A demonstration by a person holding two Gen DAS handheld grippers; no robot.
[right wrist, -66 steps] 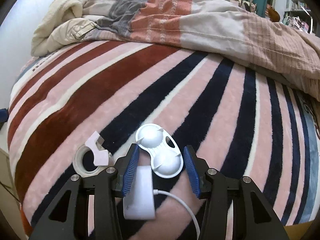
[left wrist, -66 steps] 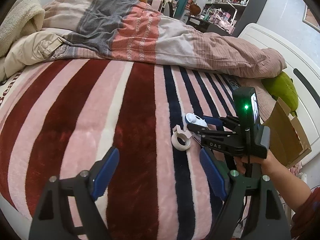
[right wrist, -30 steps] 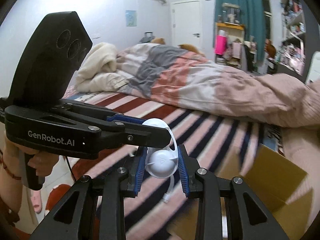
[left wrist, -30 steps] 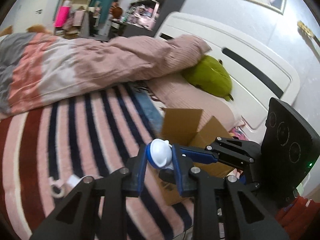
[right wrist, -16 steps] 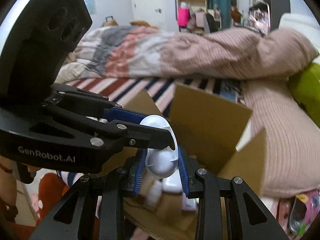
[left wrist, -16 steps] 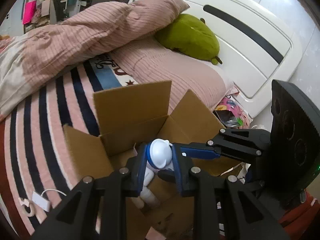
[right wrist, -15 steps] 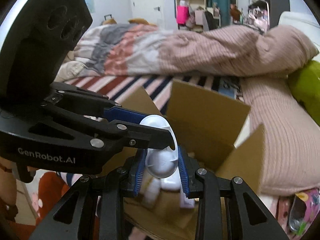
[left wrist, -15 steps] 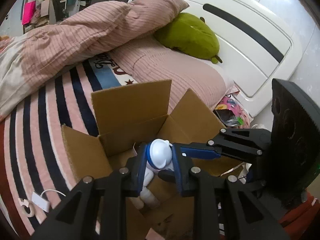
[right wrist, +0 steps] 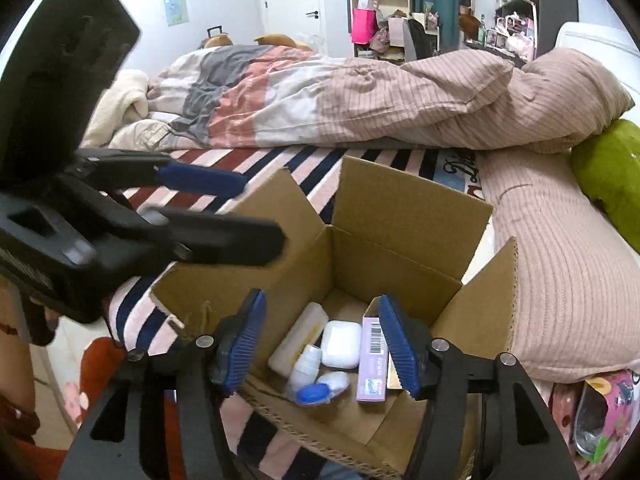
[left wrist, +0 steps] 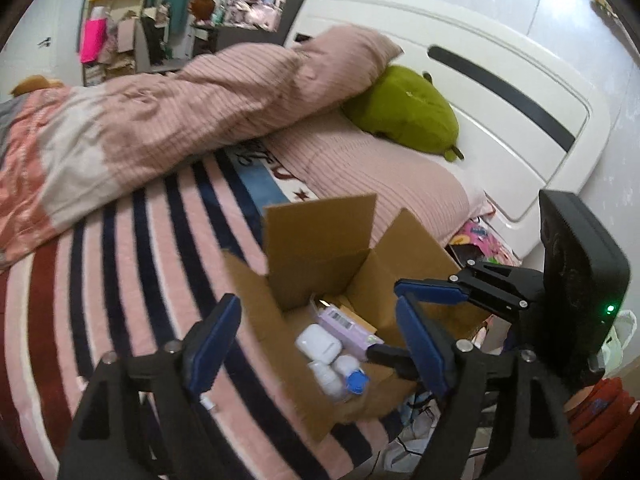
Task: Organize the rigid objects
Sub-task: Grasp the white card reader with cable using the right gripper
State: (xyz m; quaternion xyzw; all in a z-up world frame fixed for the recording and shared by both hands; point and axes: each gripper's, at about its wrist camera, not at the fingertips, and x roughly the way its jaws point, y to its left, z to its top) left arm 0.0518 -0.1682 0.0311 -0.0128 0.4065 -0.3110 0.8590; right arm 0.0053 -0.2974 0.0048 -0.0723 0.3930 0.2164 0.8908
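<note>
An open cardboard box [right wrist: 400, 216] sits at the bed's edge; it also shows in the left wrist view [left wrist: 320, 240]. Inside lie a white and blue two-cup case [right wrist: 322, 390], a white earbud case [right wrist: 341, 344], a small white bottle [right wrist: 306, 364], a cream tube [right wrist: 296, 338] and a lilac carton [right wrist: 373, 360]. The white and blue case [left wrist: 354, 376] shows in the left wrist view too. My left gripper [left wrist: 316, 344] is open and empty above the box. My right gripper [right wrist: 320, 344] is open and empty above the box. Each gripper shows in the other's view.
The bed has a striped blanket [left wrist: 120, 264], a bunched duvet [right wrist: 360, 96] and a pink pillow [right wrist: 560, 264]. A green plush [left wrist: 404, 116] lies by the white headboard [left wrist: 500, 92]. Shelves and clutter stand at the far wall. Bags lie on the floor beside the bed.
Both grippers opened above the box and let go of the white and blue case, which now lies inside the box.
</note>
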